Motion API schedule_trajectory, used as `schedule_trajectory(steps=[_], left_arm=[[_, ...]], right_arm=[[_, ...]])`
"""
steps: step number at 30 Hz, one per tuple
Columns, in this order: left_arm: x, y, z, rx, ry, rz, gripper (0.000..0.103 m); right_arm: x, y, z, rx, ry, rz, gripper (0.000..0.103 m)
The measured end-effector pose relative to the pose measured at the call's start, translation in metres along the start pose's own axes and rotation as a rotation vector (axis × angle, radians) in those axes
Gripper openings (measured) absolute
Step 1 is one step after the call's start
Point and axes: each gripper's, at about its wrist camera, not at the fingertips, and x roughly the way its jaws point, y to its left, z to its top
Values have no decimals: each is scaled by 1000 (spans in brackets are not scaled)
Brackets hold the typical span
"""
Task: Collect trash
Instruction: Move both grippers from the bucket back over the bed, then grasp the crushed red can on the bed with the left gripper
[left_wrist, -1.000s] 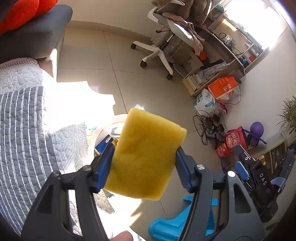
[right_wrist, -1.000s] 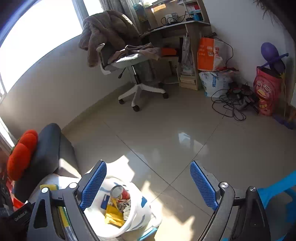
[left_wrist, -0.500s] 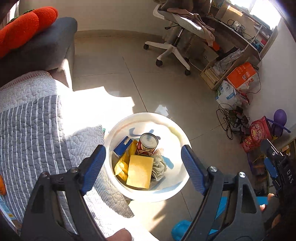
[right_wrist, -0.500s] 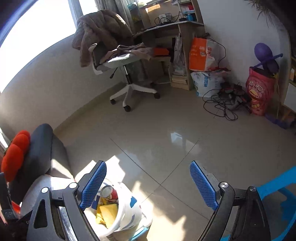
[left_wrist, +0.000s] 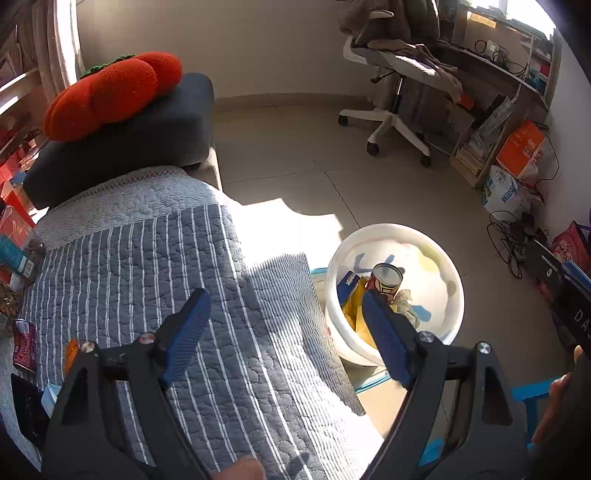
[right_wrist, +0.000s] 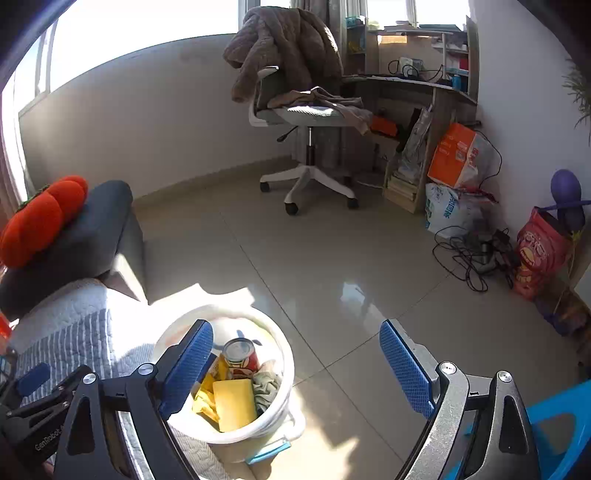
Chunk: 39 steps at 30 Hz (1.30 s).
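A white bin (left_wrist: 456, 295) lined with a bag stands on the floor beside the sofa; it also shows in the right wrist view (right_wrist: 284, 354). Inside lie a yellow sponge (right_wrist: 234, 402), a red can (right_wrist: 240, 358), yellow wrappers and crumpled paper. My left gripper (left_wrist: 286, 334) is open and empty, above the striped grey sofa cover (left_wrist: 147, 266), left of the bin. My right gripper (right_wrist: 295, 369) is open and empty, above the bin's right side. More litter, including a red can (left_wrist: 24, 345), lies at the sofa's far left edge.
An orange cushion (left_wrist: 110, 92) rests on the dark sofa arm (left_wrist: 122, 140). A white office chair (right_wrist: 306, 110) draped with clothes, a desk, boxes, bags and tangled cables (right_wrist: 469, 254) line the far wall. A blue stool (right_wrist: 561, 424) is at the lower right.
My left gripper opened and dropped the yellow sponge into the bin, then swung left over the sofa cover. The right gripper stayed open and shifted slightly toward the bin.
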Motion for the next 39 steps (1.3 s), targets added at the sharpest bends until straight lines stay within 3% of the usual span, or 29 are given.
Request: schedule_trajectory(steps=[17,30,39], left_arm=[[-8,106,-47,-118,54,166,85],[-21,223,-77,-282,99,297,85],[-20,316,-82,-402,186,392,85]], right_arm=[[-11,124,-38,-294,3,102,93],[-10,233,-80,-516,23,186,93],[-6,288,-104,-590,83,252,93]])
